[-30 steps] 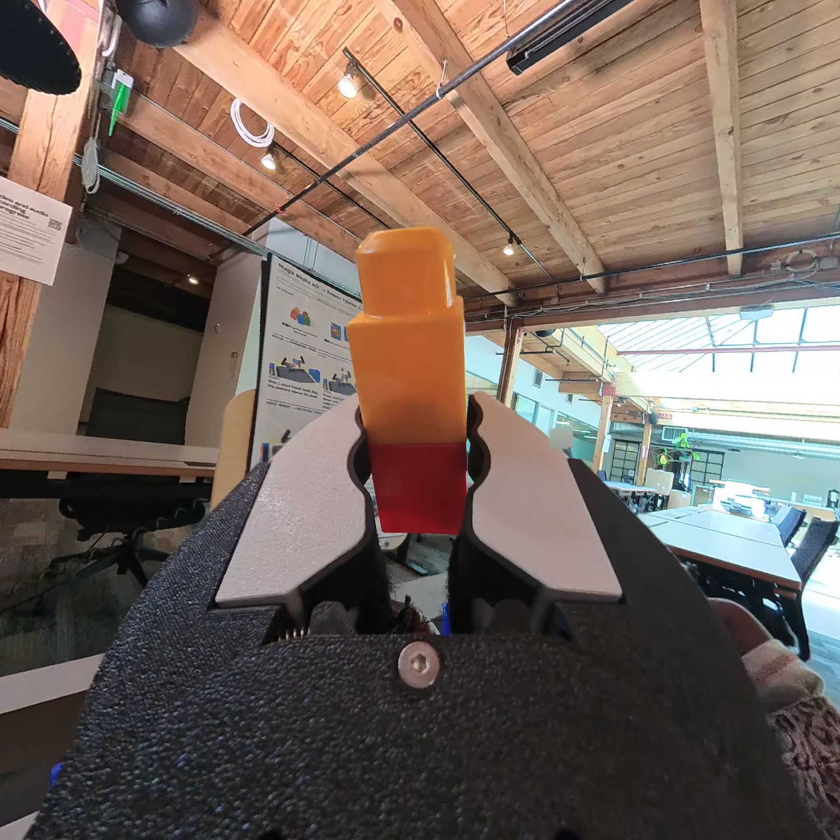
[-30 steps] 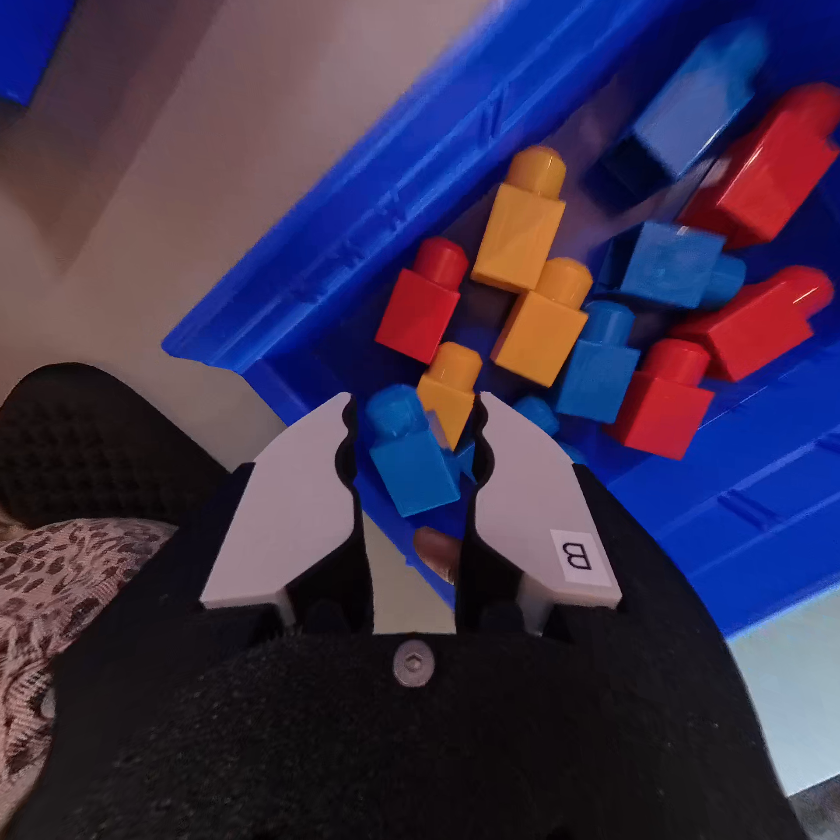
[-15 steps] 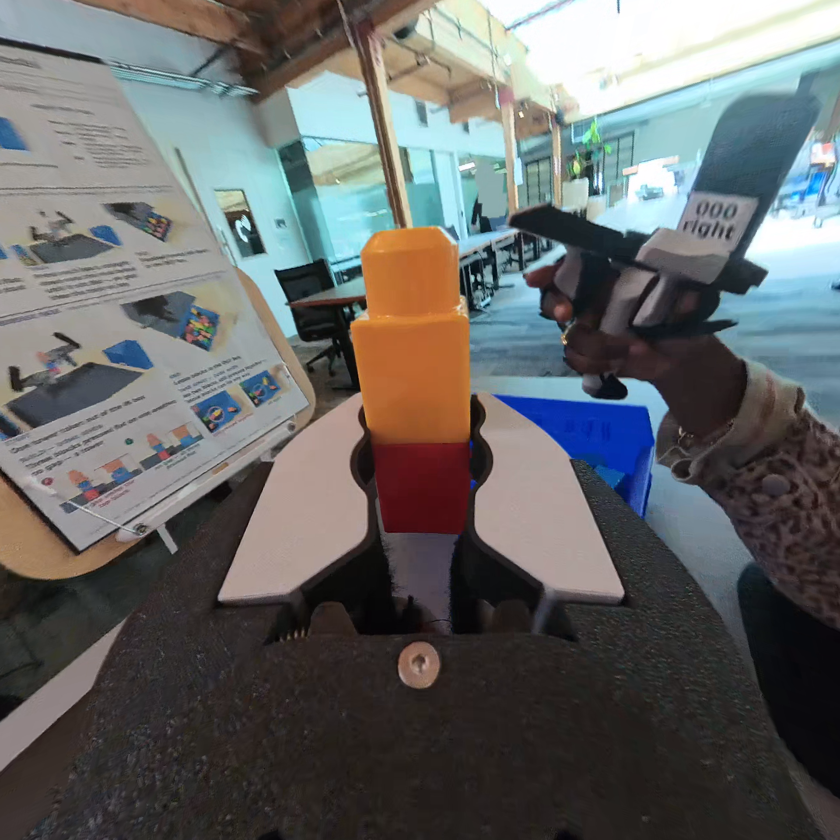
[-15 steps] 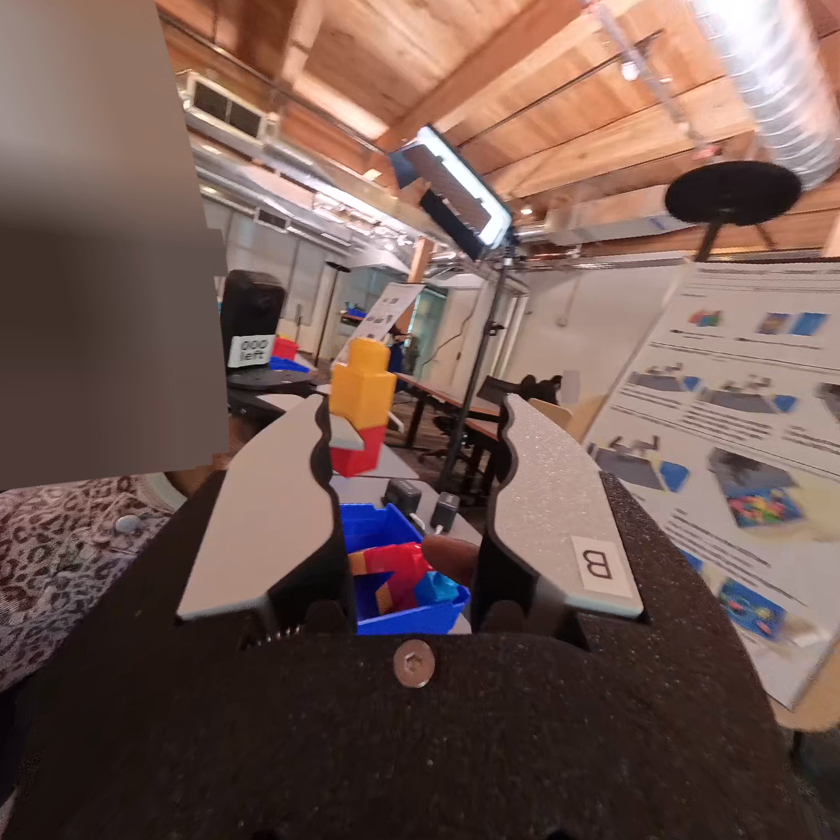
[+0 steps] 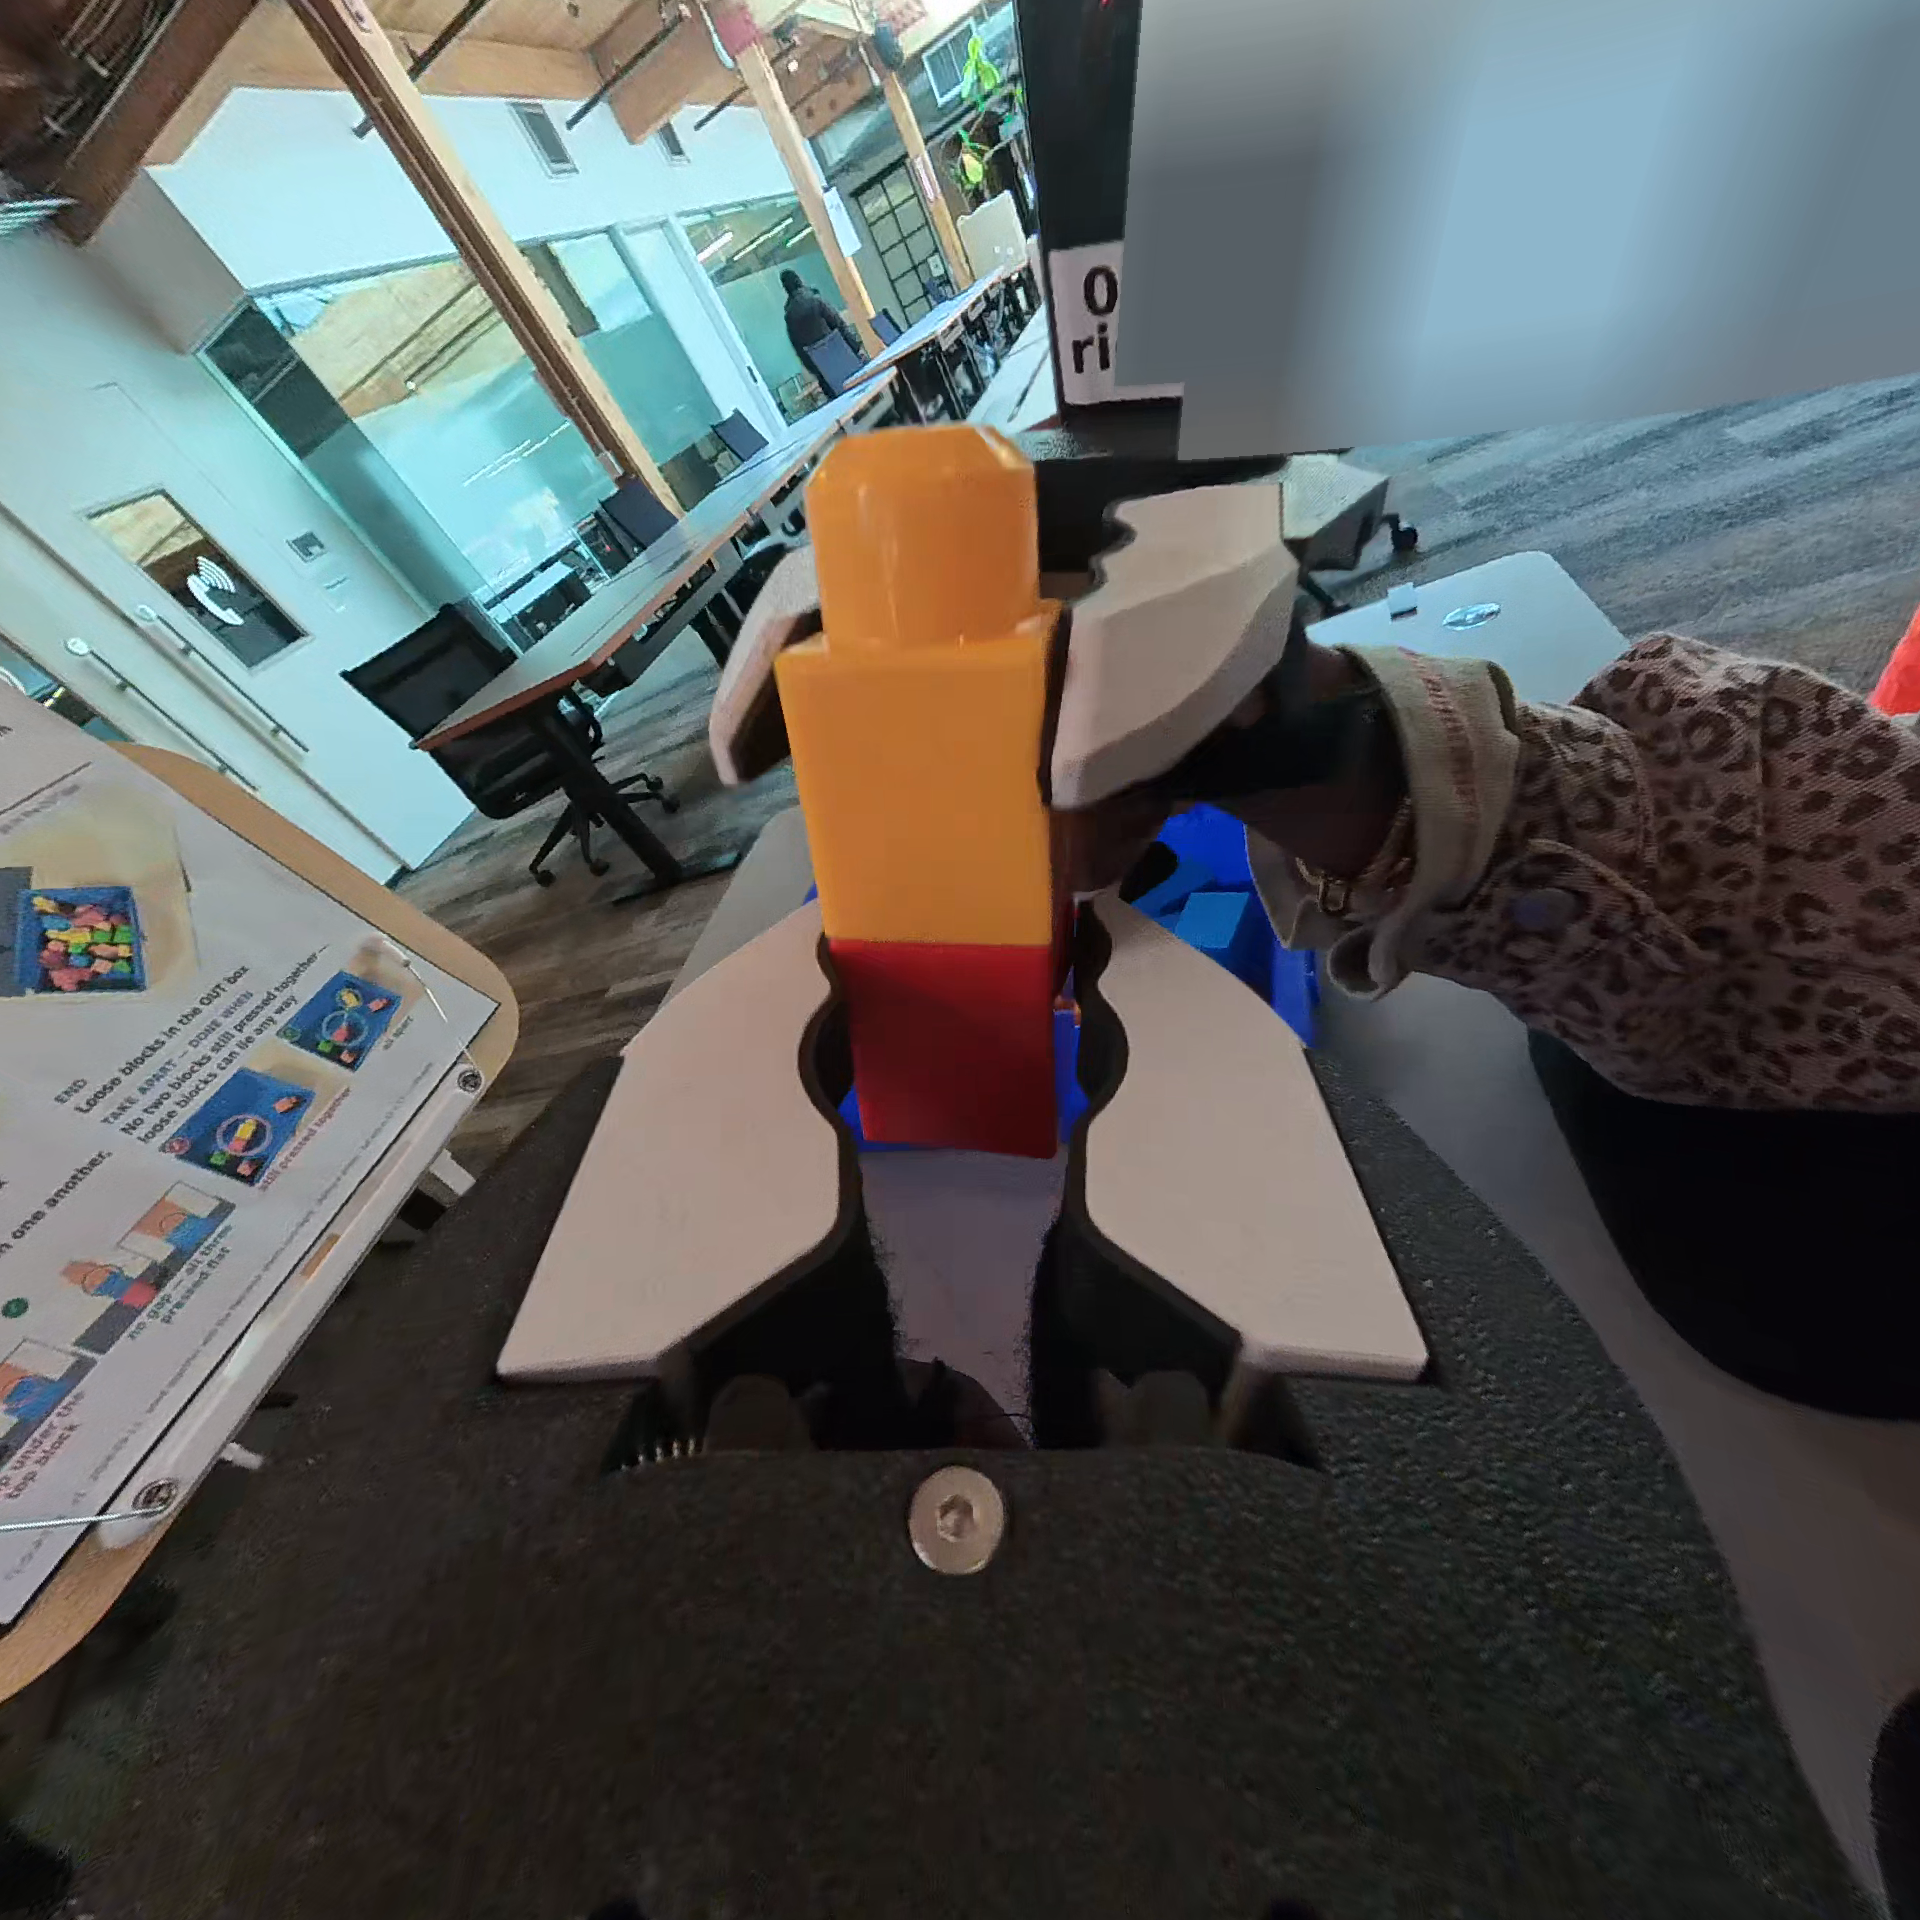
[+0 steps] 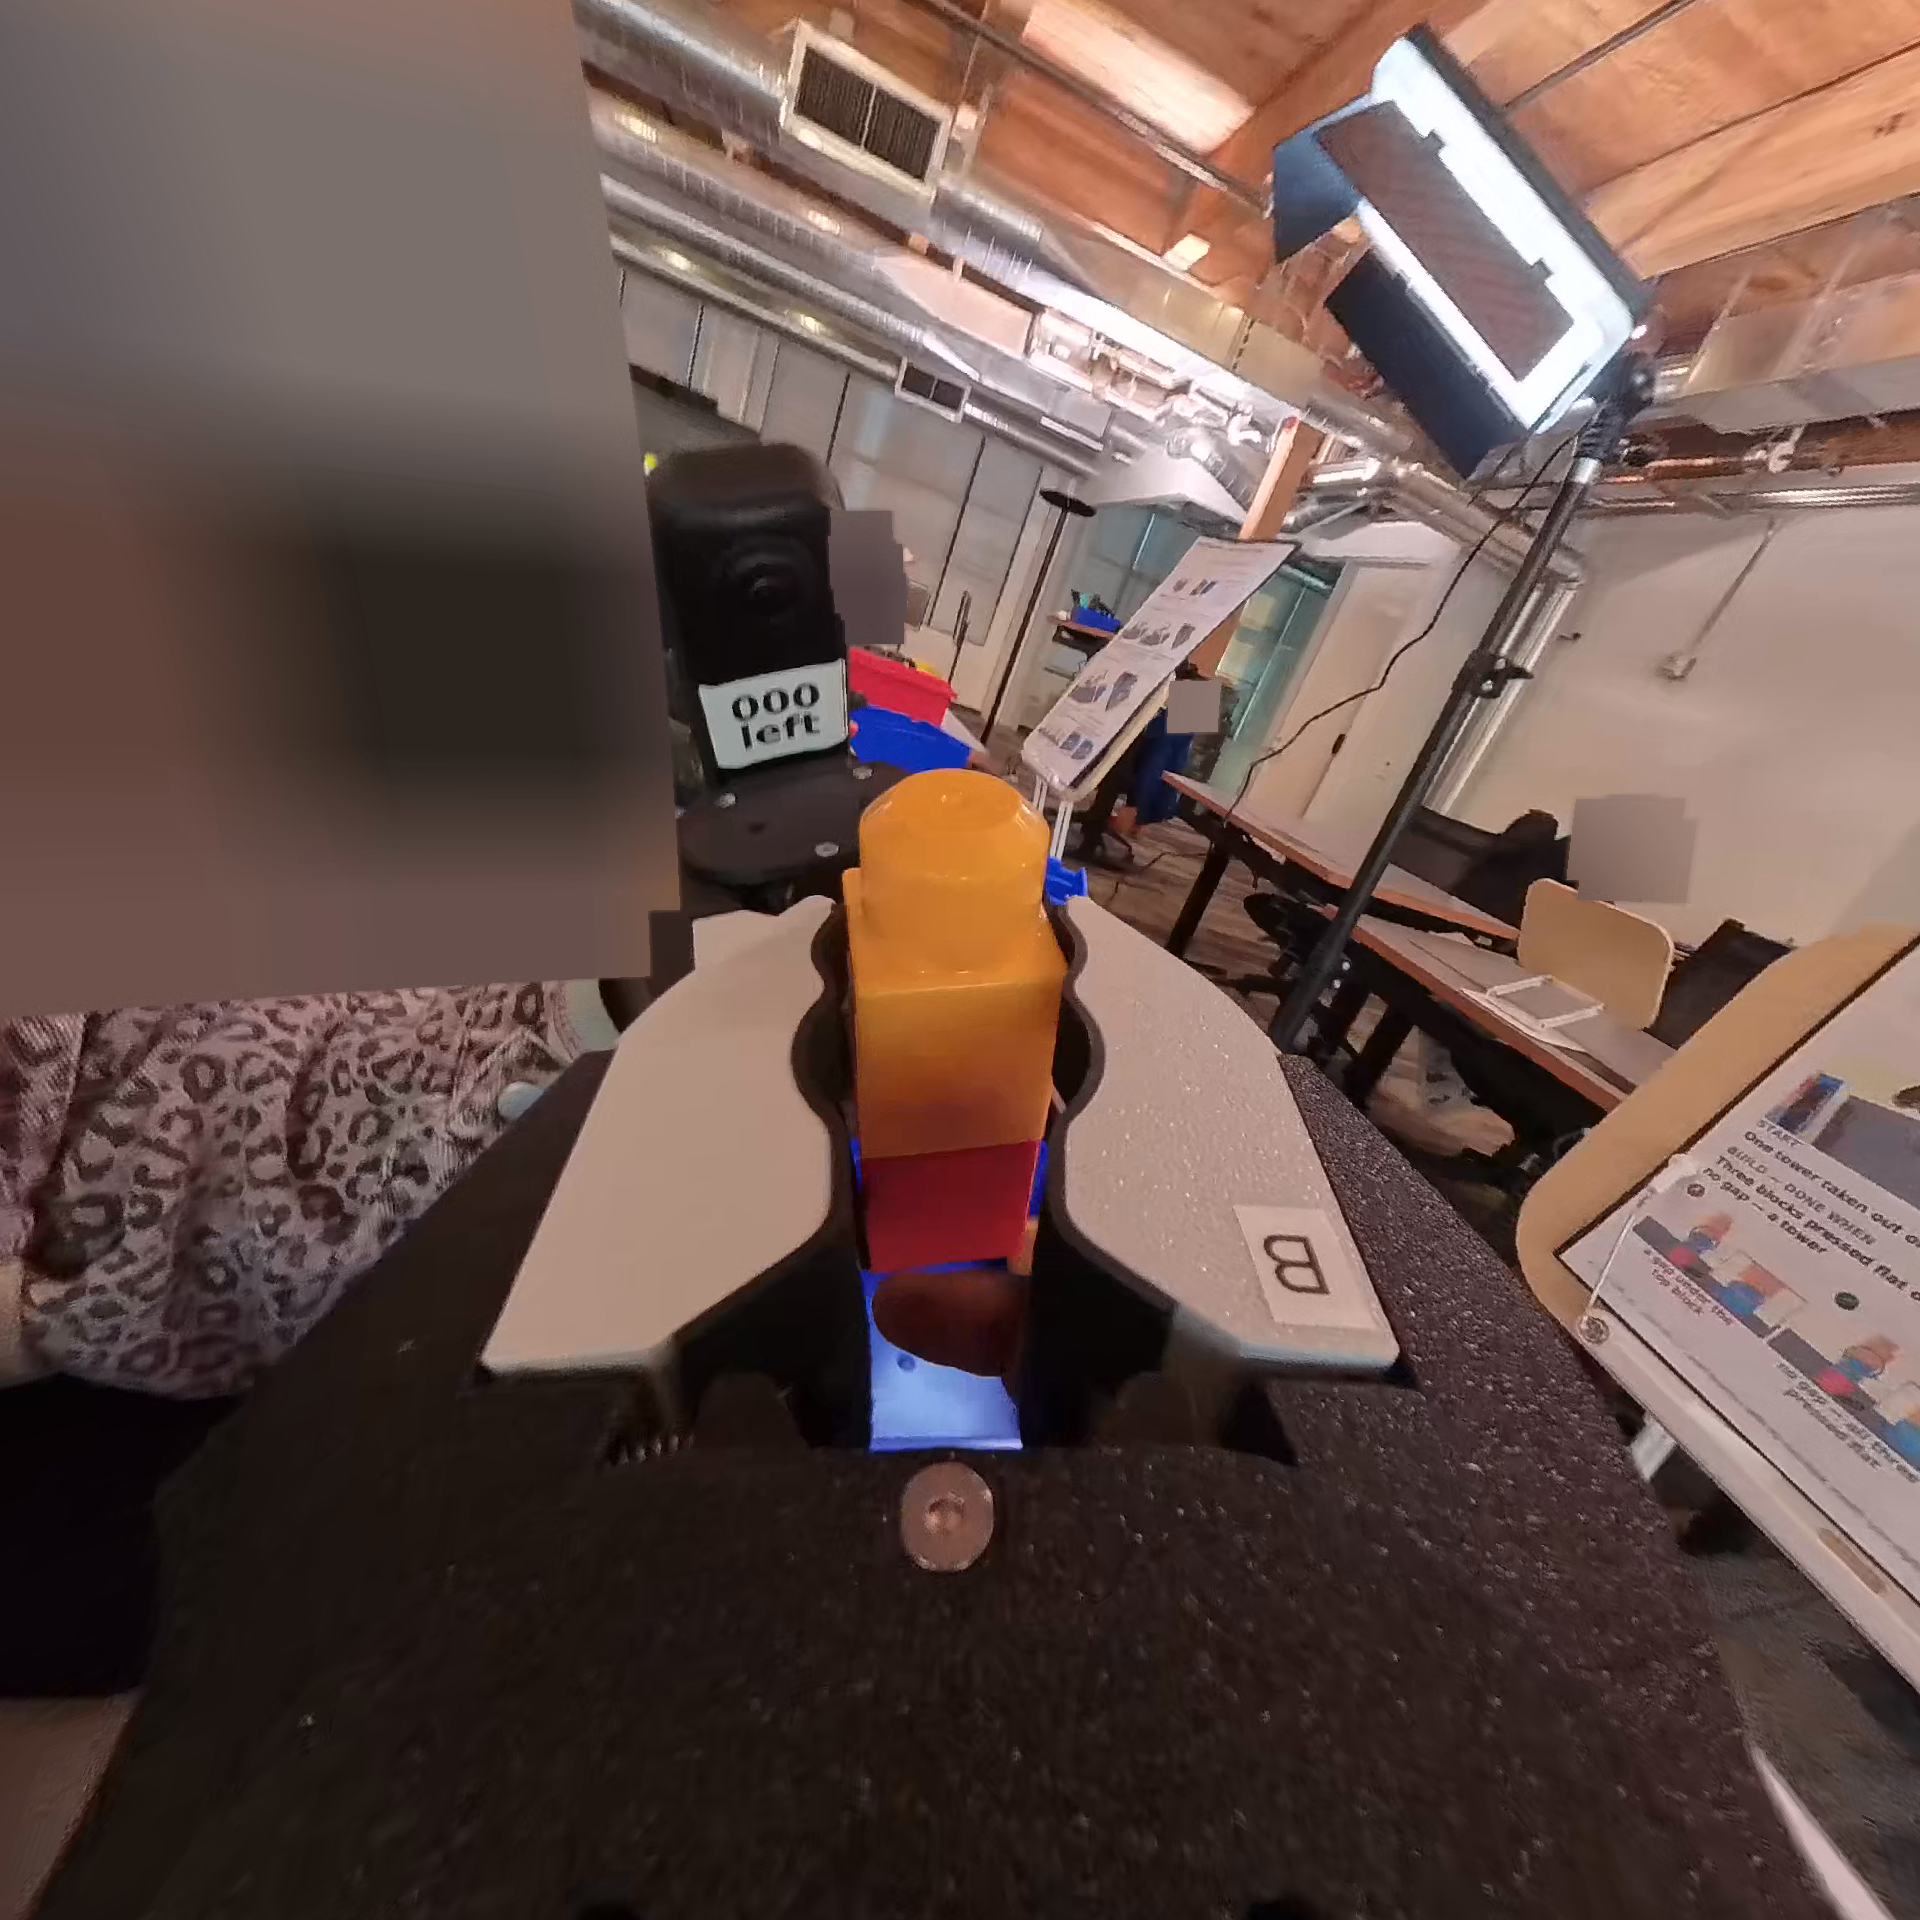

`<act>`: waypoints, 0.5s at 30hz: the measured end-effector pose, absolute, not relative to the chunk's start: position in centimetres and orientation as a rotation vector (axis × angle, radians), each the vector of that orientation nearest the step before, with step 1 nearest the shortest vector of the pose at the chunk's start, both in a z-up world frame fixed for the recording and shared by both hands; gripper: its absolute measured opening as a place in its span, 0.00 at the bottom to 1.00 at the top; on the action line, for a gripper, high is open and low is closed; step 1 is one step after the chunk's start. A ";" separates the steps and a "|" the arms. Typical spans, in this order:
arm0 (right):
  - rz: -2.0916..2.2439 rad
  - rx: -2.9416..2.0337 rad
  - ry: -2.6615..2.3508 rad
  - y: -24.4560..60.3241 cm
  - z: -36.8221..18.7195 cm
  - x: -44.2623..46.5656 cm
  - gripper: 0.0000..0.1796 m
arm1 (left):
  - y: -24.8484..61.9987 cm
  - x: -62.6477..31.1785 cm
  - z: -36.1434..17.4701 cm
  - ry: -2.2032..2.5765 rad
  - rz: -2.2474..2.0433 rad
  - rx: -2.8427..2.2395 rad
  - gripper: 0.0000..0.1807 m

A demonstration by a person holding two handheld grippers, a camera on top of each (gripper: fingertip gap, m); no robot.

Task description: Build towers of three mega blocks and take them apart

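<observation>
Pinching the red block (image 5: pixel 951 1049) low between its pads, my left gripper (image 5: pixel 956 1039) holds the two-block stack upright. Just beyond, my right gripper (image 6: pixel 951 1049) hugs the orange block (image 5: pixel 920 774) on top. I judge this the taking-apart step; next comes a straight pull. Beyond sits the blue bin (image 5: pixel 1283 971).

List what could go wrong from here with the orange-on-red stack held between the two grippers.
1. The left gripper holds the red block only out near its fingertips, so a hard pull may slide it out of the jaws.
2. The right gripper flanks the orange block close to the seam. A tilted pull could jam the blocks rather than part them.
3. The stack is in the air, so a slipped block may miss the blue bin.
</observation>
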State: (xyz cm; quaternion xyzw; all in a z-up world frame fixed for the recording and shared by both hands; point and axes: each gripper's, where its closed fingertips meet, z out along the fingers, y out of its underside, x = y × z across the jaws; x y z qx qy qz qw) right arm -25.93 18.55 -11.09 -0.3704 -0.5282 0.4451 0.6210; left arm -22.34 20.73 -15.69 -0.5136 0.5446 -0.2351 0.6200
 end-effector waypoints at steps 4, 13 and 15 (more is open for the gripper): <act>1.084 -0.838 -1.168 18.5 -10.2 -25.4 0.20 | 20.4 -22.1 -15.1 1.217 -0.637 -1.208 0.21; 1.178 -0.633 -0.663 19.9 -3.2 -16.1 0.20 | 25.2 -26.4 -19.3 1.189 -0.316 -1.481 0.21; 0.972 -0.808 -0.665 22.9 -5.0 -14.1 0.20 | 24.7 -26.7 -16.8 1.084 -0.425 -1.394 0.21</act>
